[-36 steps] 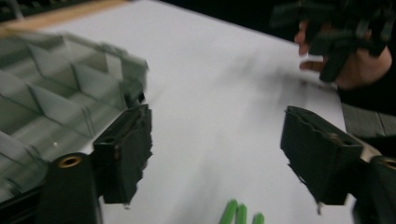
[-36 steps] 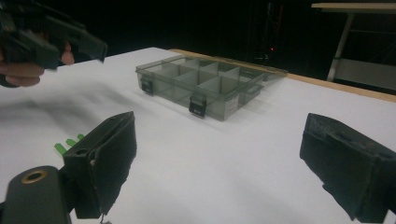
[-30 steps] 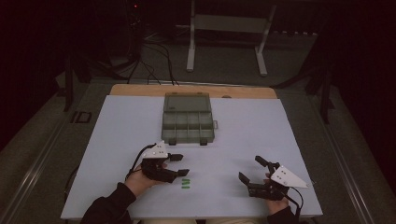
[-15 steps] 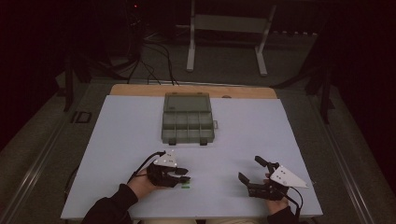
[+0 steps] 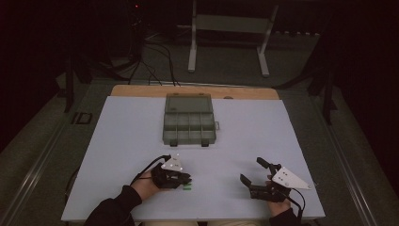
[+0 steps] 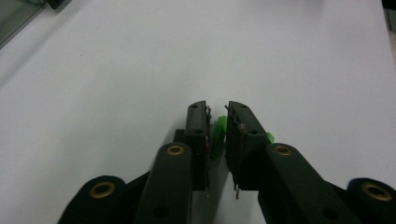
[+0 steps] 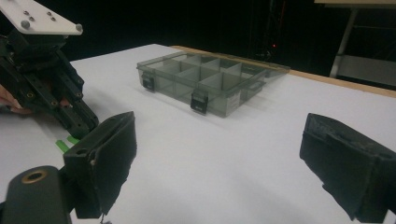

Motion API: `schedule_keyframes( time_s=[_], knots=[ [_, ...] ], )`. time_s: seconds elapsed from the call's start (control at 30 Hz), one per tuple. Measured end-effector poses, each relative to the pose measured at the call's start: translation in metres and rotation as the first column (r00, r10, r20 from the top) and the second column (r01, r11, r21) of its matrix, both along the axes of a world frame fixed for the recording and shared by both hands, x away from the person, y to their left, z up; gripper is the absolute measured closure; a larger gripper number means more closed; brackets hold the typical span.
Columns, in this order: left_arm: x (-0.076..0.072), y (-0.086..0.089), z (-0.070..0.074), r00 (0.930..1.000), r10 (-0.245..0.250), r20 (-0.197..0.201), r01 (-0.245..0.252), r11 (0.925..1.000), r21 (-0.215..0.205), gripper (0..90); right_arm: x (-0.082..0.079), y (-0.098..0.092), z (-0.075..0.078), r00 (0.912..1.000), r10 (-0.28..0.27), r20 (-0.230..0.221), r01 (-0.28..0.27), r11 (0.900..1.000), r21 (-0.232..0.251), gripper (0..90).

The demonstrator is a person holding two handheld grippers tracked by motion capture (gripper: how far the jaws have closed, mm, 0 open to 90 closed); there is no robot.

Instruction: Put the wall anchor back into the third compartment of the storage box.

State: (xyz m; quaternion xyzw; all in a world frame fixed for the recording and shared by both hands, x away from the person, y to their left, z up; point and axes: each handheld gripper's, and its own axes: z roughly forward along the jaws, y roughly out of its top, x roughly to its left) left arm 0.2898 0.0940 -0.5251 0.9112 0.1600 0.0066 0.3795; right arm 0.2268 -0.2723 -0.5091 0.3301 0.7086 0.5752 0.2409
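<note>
Green plastic is the thing in hand: a small green piece [image 6: 217, 138] lies flat on the white table [image 5: 122, 141], near the front edge and left of centre, with a second green piece [image 5: 187, 189] just beside it. The left gripper [image 6: 217, 122] has its jaws lowered around the first piece, one on each side, with only a narrow gap left between them; whether the pads already pinch it I cannot tell, so this reads as the closing stage of a pick. In the high view the left gripper [image 5: 178, 179] sits low over both pieces. The right gripper [image 7: 219, 154] waits with its jaws spread wide and nothing between them, resting at the near right of the table [image 5: 263, 186]. A grey compartment box [image 5: 189, 126] stands with its lid back, well apart at the far centre. The next move probably calls for closing fully on the thin piece, lifting it without letting it slip, and carrying it far toward one of the box's compartments.
</note>
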Motion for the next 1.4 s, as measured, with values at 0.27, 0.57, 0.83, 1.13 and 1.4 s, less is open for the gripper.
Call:
schedule_keyframes(
  time_s=[0.27, 0.57, 0.83, 1.13, 1.4],
  knots=[
    [-0.001, -0.002, 0.001, 0.9999, 0.005, 0.014, -0.005, 1.0000, 0.006, 82.9, 0.000, 0.000, 0.000, 1.0000, 0.001, -0.001, -0.001, 1.000, -0.002, 10.9],
    [0.009, 0.005, 0.021, 0.9970, 0.073, 0.025, -0.071, 0.9962, -0.050, 83.0, 0.000, 0.000, 0.000, 1.0000, -0.002, 0.001, 0.002, 1.000, 0.001, 11.0],
    [0.024, 0.011, 0.046, 0.9883, 0.141, 0.059, -0.135, 0.9867, -0.090, 83.0, 0.000, -0.001, 0.000, 1.0000, -0.001, 0.006, 0.001, 1.000, 0.008, 11.0],
    [0.040, 0.011, 0.067, 0.9695, 0.232, 0.080, -0.222, 0.9682, -0.116, 83.0, 0.001, 0.000, -0.002, 0.9999, 0.002, 0.016, -0.002, 1.000, -0.004, 10.9],
    [0.060, 0.009, 0.082, 0.9561, 0.282, 0.079, -0.270, 0.9527, -0.140, 83.0, 0.001, 0.000, -0.002, 0.9997, 0.006, 0.025, -0.006, 1.000, -0.004, 10.9]
  ],
)
